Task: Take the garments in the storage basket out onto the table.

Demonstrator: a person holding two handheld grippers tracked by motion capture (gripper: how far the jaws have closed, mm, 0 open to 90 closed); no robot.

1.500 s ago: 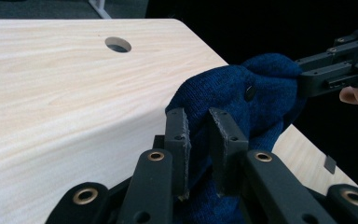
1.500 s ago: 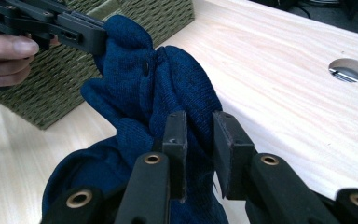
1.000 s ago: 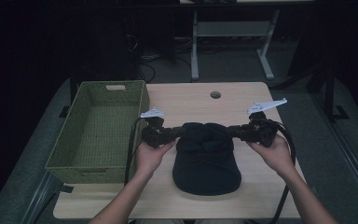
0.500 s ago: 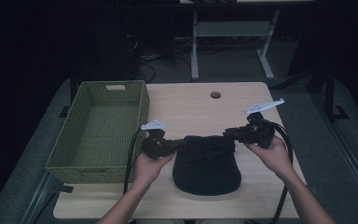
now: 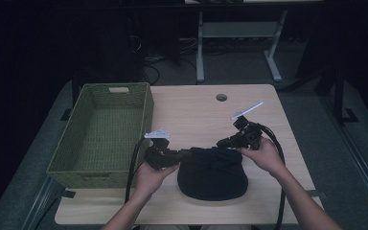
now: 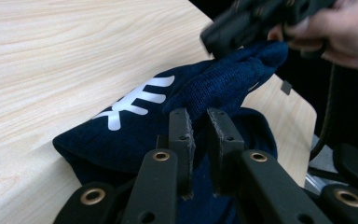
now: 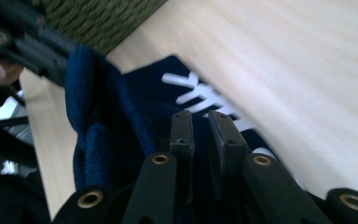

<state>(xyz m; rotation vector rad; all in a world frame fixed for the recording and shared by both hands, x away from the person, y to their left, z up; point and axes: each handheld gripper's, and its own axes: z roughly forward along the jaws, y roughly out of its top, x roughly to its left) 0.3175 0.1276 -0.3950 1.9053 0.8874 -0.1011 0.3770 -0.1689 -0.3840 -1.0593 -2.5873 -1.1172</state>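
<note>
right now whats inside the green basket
The green basket looks empty: its woven floor and inner walls show bare in the high view. Its near wall hides a strip of floor just behind it. The dark knit garment lies beside it on the table.

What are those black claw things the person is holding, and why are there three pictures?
Those are hand-held grippers with two black jaws that pinch like tongs. A person holds the left gripper in one hand and the right gripper in the other. One picture comes from a camera high above the wooden table. The other two come from small cameras riding on each gripper, looking along its jaws. On the table lies a dark blue knit hat with white lettering, and beside it stands an empty green woven basket. Each gripper's jaws are pinched shut on an edge of the hat, one at each side; the right jaws have just been closing.
</note>
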